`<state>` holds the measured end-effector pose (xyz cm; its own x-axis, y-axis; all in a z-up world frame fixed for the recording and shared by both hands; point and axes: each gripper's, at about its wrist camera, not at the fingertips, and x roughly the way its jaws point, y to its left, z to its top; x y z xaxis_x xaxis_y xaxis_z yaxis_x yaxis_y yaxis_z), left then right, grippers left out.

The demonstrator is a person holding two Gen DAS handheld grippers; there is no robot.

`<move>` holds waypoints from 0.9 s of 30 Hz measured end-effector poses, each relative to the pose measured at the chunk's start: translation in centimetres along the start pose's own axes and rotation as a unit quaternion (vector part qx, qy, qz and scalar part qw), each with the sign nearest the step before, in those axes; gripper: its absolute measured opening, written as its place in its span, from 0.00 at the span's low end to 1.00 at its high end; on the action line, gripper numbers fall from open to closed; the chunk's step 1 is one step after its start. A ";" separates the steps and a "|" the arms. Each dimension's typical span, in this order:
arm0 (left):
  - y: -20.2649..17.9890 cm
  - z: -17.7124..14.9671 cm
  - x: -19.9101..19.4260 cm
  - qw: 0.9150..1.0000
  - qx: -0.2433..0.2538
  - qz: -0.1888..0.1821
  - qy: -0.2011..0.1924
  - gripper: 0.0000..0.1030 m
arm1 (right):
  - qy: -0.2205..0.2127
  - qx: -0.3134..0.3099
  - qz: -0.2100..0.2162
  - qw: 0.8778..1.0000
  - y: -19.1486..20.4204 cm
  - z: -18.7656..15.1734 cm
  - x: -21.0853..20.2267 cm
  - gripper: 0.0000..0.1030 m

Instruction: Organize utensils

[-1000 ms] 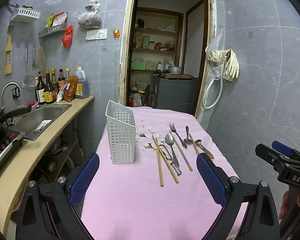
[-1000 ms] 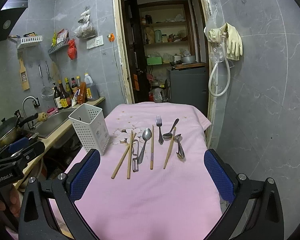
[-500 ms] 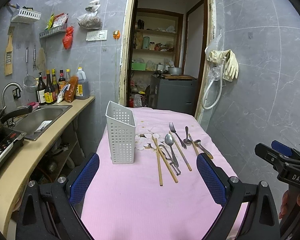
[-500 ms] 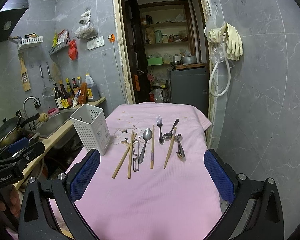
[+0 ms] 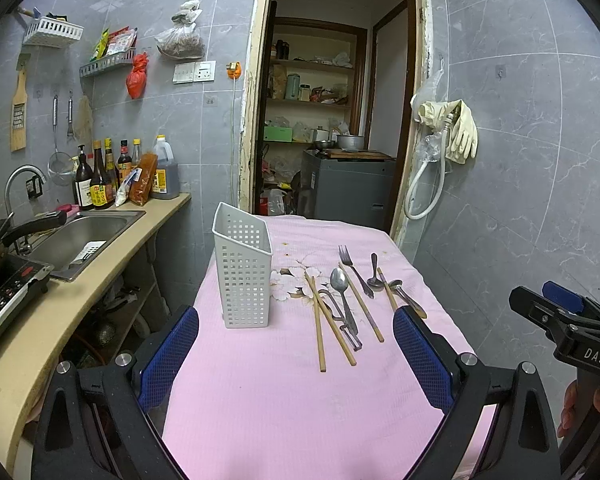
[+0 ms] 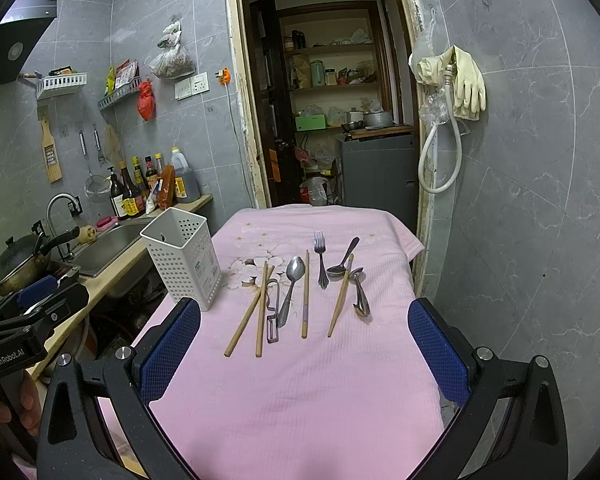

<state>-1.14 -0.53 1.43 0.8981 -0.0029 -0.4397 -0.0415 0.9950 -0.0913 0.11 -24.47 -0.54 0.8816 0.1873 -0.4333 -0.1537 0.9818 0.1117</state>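
A white perforated utensil holder [image 5: 242,276] stands upright and empty on the pink tablecloth [image 5: 284,396], left of the utensils; it also shows in the right wrist view [image 6: 184,258]. Laid out in a row are wooden chopsticks [image 6: 260,312], a peeler [image 6: 274,320], a large spoon [image 6: 292,288], a fork [image 6: 321,258], and smaller spoons [image 6: 358,294]. The same chopsticks [image 5: 320,324] and fork [image 5: 354,268] show in the left wrist view. My left gripper [image 5: 296,356] and right gripper [image 6: 304,352] are open, empty, and near the front of the table, short of the utensils.
A counter with a sink [image 5: 76,236], bottles [image 5: 100,184] and a stove [image 5: 8,292] runs along the left. A wok [image 6: 20,260] sits there. A grey tiled wall with gloves and hose [image 5: 452,136] is to the right. A doorway [image 5: 332,120] lies beyond the table.
Both views shift only slightly; the grippers have barely moved. The utensils and holder have not moved.
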 end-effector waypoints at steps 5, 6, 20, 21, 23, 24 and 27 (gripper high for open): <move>0.0 -0.1 0.1 1.000 0.000 0.000 0.000 0.95 | 0.000 0.000 0.000 1.000 0.0 0.0 0.0 0.99; 0.0 -0.1 0.0 1.000 0.000 0.000 0.000 0.95 | 0.000 0.000 0.001 1.000 0.0 0.0 0.0 0.99; -0.1 -0.2 0.1 1.000 0.000 0.000 0.000 0.95 | 0.004 0.006 -0.004 1.000 0.7 -0.6 -0.3 0.99; -0.1 -0.2 0.0 1.000 0.000 0.000 0.001 0.95 | 0.005 0.007 -0.004 1.000 0.8 -0.6 -0.3 0.99; 0.0 -0.1 -0.2 1.000 -0.001 0.000 0.002 0.95 | 0.008 0.007 -0.005 1.000 0.6 -0.5 -0.1 0.99; 0.0 -0.1 -0.3 1.000 -0.001 -0.001 0.003 0.95 | 0.009 0.007 -0.006 1.000 0.6 -0.5 0.0 0.99; 0.2 -0.2 -0.5 1.000 -0.001 -0.001 0.006 0.95 | 0.011 0.008 -0.007 1.000 0.8 -0.6 0.1 0.99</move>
<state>-1.70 -0.38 1.44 0.8933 -0.0067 -0.4494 -0.0403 0.9947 -0.0949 -0.21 -23.60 -1.02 0.8736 0.1735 -0.4547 -0.1334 0.9839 0.1191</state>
